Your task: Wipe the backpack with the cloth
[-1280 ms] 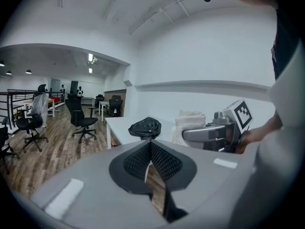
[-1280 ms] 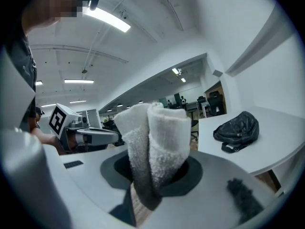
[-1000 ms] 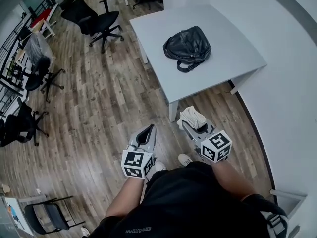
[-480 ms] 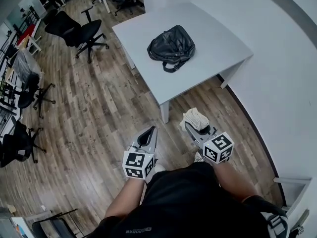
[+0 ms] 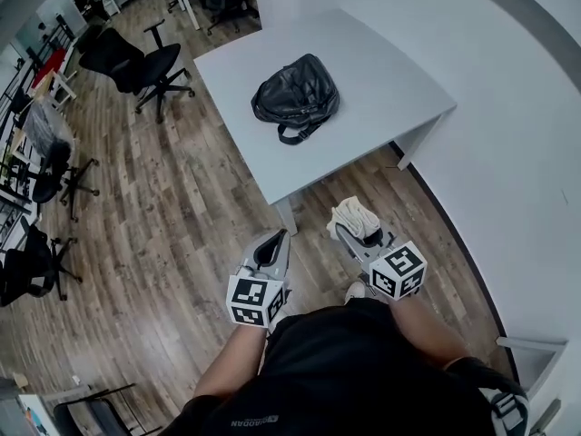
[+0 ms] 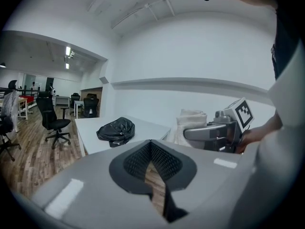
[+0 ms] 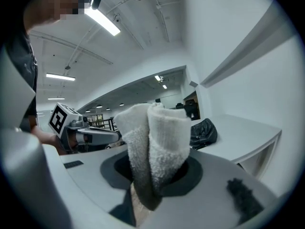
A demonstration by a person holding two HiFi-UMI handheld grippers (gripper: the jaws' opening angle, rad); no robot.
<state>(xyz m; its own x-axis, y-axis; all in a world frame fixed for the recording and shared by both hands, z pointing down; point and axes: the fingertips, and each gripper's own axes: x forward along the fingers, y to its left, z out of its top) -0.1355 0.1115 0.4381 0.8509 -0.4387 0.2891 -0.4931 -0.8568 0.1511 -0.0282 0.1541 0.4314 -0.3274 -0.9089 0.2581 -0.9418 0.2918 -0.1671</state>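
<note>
- The black backpack [image 5: 295,96] is lying slumped on the white table [image 5: 390,89], with a strap loop curling toward the table's near edge. Whether it is zipped, and what it is holding, cannot be told.
- The right gripper [image 5: 345,232] is pinching a folded cream cloth [image 5: 351,214] between its jaws. The cloth is standing up out of them in two thick folds.
- The left gripper [image 5: 273,240] is carrying nothing. Its jaws are resting together at the tips, with only a thin slit of the wooden floor [image 5: 182,207] showing behind them.
- Both grippers are hanging low in front of the person's body, over the floor, well apart from the table and the backpack.
- Only the head view is giving the layout: black office chairs [image 5: 136,57] are standing left of the table, and a white wall [image 5: 508,153] is running along its right.
- The left gripper view is catching the right gripper from the side, with its marker cube [image 6: 242,113] and the cloth. The backpack is sitting beyond on the tabletop.
- The right gripper view alone is showing a ceiling light [image 7: 102,20]. There the backpack is peeking out just right of the cloth.
</note>
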